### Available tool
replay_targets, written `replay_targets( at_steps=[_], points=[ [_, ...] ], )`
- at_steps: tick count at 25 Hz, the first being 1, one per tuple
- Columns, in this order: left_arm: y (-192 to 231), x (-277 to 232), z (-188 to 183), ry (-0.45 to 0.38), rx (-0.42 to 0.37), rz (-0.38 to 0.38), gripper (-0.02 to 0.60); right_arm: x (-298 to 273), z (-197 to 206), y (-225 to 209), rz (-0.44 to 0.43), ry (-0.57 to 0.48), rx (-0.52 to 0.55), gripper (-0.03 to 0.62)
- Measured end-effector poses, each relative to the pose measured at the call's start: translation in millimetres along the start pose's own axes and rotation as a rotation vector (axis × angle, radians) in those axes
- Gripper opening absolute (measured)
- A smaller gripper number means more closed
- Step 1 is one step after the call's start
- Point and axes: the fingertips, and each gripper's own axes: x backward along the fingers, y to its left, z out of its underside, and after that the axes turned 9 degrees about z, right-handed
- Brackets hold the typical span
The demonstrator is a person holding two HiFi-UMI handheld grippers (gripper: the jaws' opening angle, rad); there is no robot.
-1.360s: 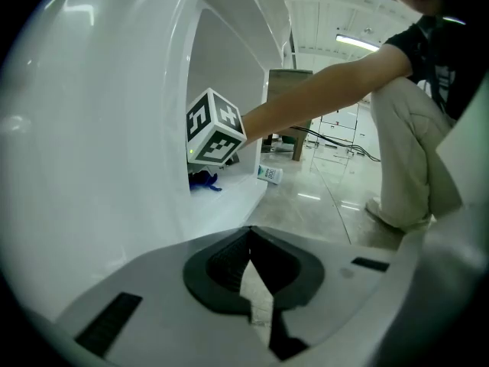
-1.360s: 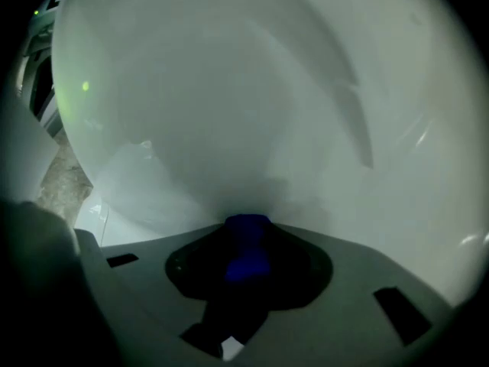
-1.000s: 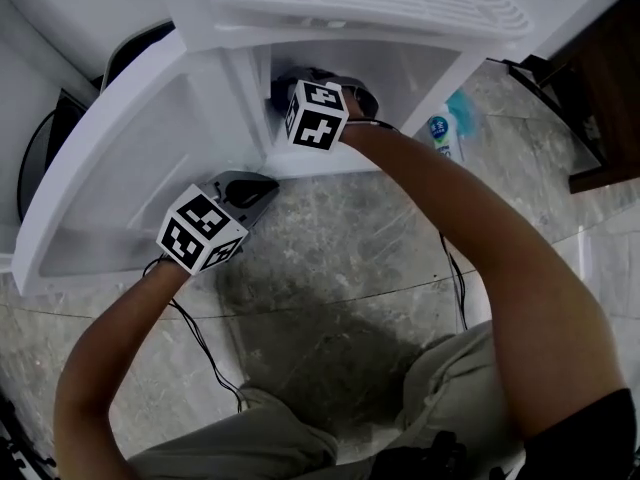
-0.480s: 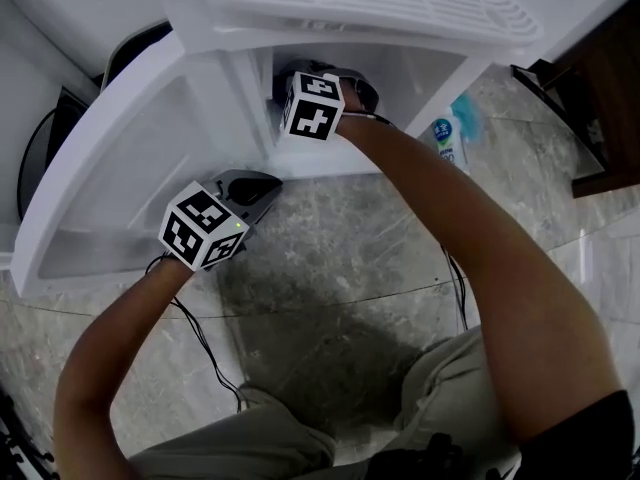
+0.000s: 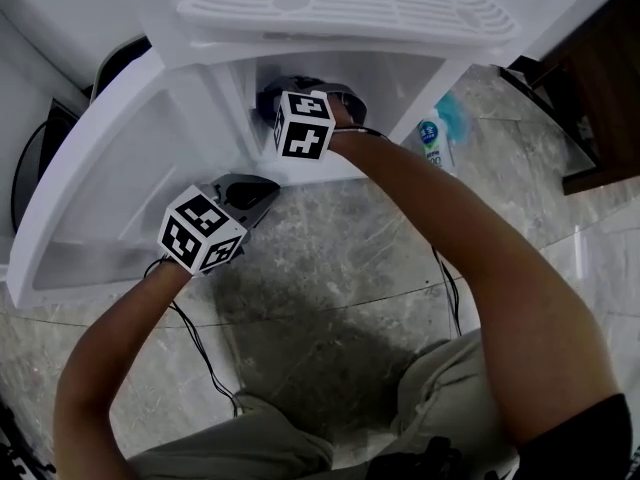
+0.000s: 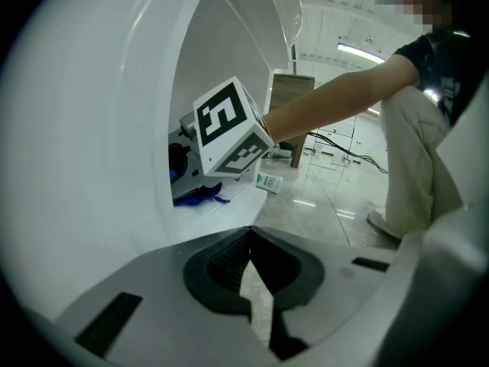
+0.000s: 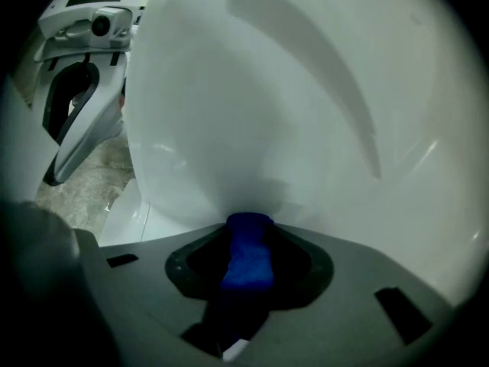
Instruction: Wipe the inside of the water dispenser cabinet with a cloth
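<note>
The white water dispenser cabinet stands with its door swung out to the left. My right gripper reaches into the cabinet, shut on a blue cloth that presses against the white inner wall. In the head view only its marker cube shows clearly at the opening. The left gripper view shows that cube with the blue cloth hanging under it. My left gripper is shut with nothing held, low beside the door's inner face; whether it touches the door is unclear.
A small plastic bottle lies on the marble floor right of the cabinet. The dispenser's white drip grille overhangs the opening. A black cable trails on the floor by my left arm. Dark wooden furniture stands far right.
Only the head view has shifted slightly; both grippers keep their places and the cloth stays gripped.
</note>
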Motion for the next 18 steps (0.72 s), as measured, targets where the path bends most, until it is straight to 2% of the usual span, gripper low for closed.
replay_targets(
  at_steps=[5, 12, 18],
  points=[
    [-1, -1, 2, -0.004, 0.010, 0.004, 0.008, -19, 7, -24, 0.067, 0.043, -0.022, 0.100],
    [7, 12, 19, 0.030, 0.027, -0.028, 0.008, -19, 8, -27, 0.064, 0.046, -0.067, 0.098],
    [3, 7, -1, 0.019, -0.011, -0.026, 0.008, 4, 1, 2, -0.055, 0.006, -0.045, 0.100]
  ],
)
